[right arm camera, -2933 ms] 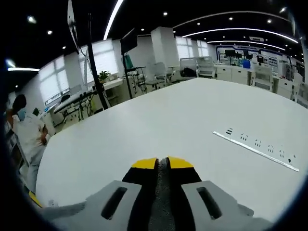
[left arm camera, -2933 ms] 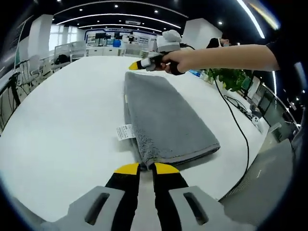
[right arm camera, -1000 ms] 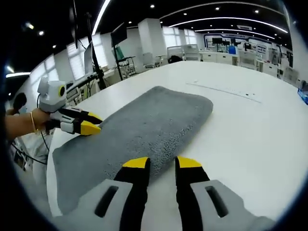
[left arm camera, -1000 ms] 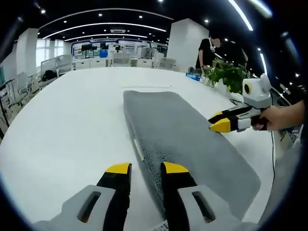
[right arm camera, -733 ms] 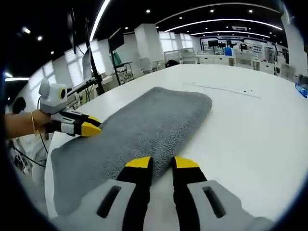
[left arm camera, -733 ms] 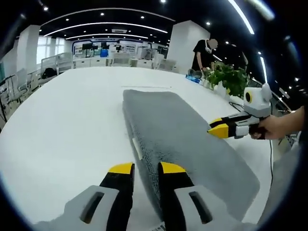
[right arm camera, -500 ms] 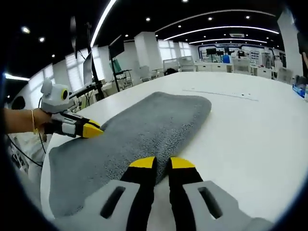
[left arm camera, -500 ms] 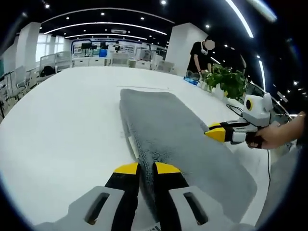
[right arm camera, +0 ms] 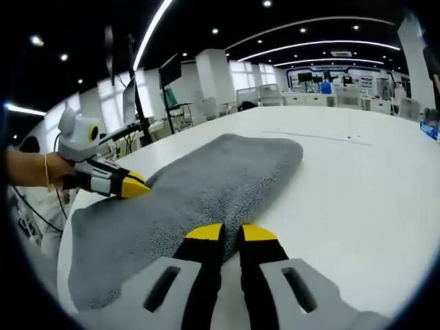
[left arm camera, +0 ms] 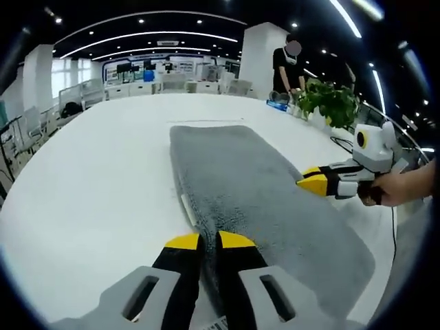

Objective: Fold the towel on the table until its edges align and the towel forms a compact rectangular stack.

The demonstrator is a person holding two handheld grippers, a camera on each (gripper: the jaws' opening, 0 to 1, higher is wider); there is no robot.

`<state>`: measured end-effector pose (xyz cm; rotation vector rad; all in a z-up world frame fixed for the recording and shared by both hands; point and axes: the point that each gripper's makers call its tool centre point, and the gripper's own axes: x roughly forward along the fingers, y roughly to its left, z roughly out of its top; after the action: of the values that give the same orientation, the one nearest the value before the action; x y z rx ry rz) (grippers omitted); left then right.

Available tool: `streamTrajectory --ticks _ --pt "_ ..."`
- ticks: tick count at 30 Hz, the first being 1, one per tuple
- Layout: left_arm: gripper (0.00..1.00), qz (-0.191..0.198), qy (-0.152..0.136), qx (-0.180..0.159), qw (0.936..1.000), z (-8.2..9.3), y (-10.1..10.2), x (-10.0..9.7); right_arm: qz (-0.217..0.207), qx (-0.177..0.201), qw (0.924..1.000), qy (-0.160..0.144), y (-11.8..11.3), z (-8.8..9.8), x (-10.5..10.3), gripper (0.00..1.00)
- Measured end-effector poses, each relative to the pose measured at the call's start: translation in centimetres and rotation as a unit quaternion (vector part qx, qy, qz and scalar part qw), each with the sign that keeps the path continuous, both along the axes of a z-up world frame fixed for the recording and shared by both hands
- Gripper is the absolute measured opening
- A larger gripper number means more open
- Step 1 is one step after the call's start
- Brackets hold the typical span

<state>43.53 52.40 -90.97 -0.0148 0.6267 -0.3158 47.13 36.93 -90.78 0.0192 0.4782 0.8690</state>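
A grey towel (left arm camera: pixel 240 179), folded into a long strip, lies flat on the white table (left arm camera: pixel 89 179). My left gripper (left arm camera: pixel 201 240) is shut on the strip's near long edge, close to a white label (left arm camera: pixel 185 204). My right gripper (left arm camera: pixel 309 184), held by a hand, has its yellow tips closed at the opposite long edge. In the right gripper view the towel (right arm camera: pixel 206 182) runs away to the upper right. The right gripper (right arm camera: pixel 232 232) is shut on its near edge. The left gripper (right arm camera: pixel 137 187) sits at the far edge.
A potted plant (left arm camera: pixel 330 103) and a standing person (left arm camera: pixel 287 69) are beyond the table's far right side. A thin marked strip (right arm camera: pixel 323 136) crosses the table (right arm camera: pixel 357 192) past the towel's end. A monitor on a pole (right arm camera: pixel 130 75) stands off the table.
Both grippers were open astride the towel's long edges a second ago; their jaws have since closed on those edges. The towel has stayed flat.
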Motion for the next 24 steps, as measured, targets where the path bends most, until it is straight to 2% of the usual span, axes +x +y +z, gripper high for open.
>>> streamTrajectory --ticks 3,6,10,16,24 --pt "0.08 -0.006 0.002 0.016 0.9999 0.1 -0.5 0.0 -0.001 0.0 1.0 0.0 -0.1 0.0 0.0 0.06" --pt "0.08 -0.005 0.008 0.018 0.9998 0.1 -0.8 0.2 0.0 -0.008 1.0 -0.005 -0.6 0.0 -0.1 0.06" --pt "0.08 -0.019 0.008 0.035 0.9992 0.1 -2.1 0.4 0.001 -0.008 1.0 -0.004 -1.9 -0.1 -0.1 0.06" --pt "0.08 -0.057 0.009 0.039 0.9976 0.1 -5.7 0.7 0.006 -0.03 0.9995 -0.007 -5.4 -0.2 0.2 0.06" --pt "0.07 -0.127 0.007 0.061 0.99 0.0 -11.6 1.5 -0.025 -0.041 0.9988 -0.003 -11.6 -0.3 0.1 0.06"
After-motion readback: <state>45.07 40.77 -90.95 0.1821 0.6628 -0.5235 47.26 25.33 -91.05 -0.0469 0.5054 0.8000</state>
